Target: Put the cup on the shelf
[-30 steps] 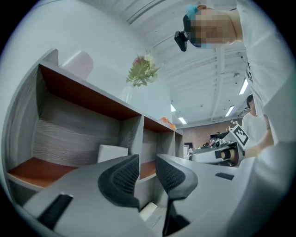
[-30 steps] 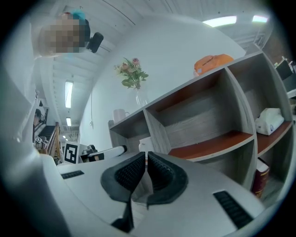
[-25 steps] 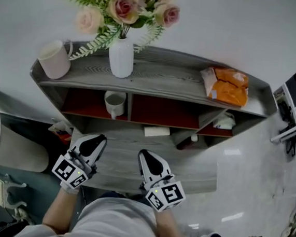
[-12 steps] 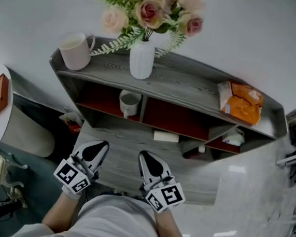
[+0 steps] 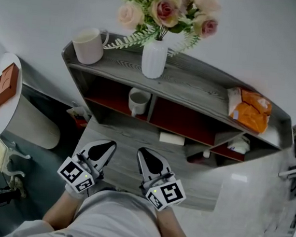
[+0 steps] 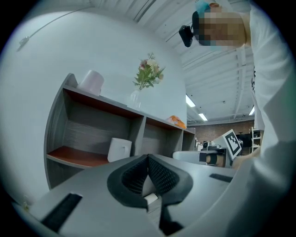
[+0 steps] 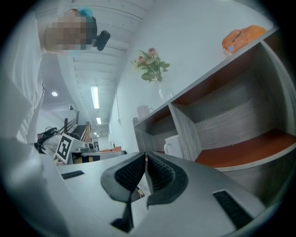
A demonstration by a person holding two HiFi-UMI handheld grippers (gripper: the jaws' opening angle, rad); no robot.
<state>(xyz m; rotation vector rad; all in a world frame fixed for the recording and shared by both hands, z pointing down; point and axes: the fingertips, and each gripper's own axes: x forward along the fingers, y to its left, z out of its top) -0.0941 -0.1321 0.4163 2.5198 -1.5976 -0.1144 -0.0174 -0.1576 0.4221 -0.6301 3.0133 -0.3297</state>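
Nearest the person, the left gripper point(image 5: 103, 148) and the right gripper point(image 5: 147, 157) hang side by side over the near edge of a grey wood-grain lower board point(image 5: 128, 163). Each gripper's own view shows its ribbed black jaws pressed together with nothing between them. Just beyond, a flat white block point(image 5: 172, 138) lies on that board. Behind it stands the grey wooden shelf unit point(image 5: 192, 88) with red-brown compartment floors. Its left compartment holds a white handled cup point(image 5: 138, 101), upright against the divider. The middle compartment looks bare, and the right one holds a white object point(image 5: 237, 146) too unclear to name. On the top board, from left to right, are a second, cream-coloured cup point(image 5: 89, 45), a white vase point(image 5: 154, 58) of pink and cream roses with green fern, and an orange crinkled bag point(image 5: 251, 109). Both cups already rest on the unit, so which one the task means cannot be settled. The cream cup's mouth looks empty; the lower cup's inside is too dark to judge. Either cup is probably glazed ceramic: stiff, smooth enough to slip, breakable if knocked against the divider, and light enough for one gripper. The surest hold is likely across the wall at the rim, one jaw inside and one outside, or around the handle.
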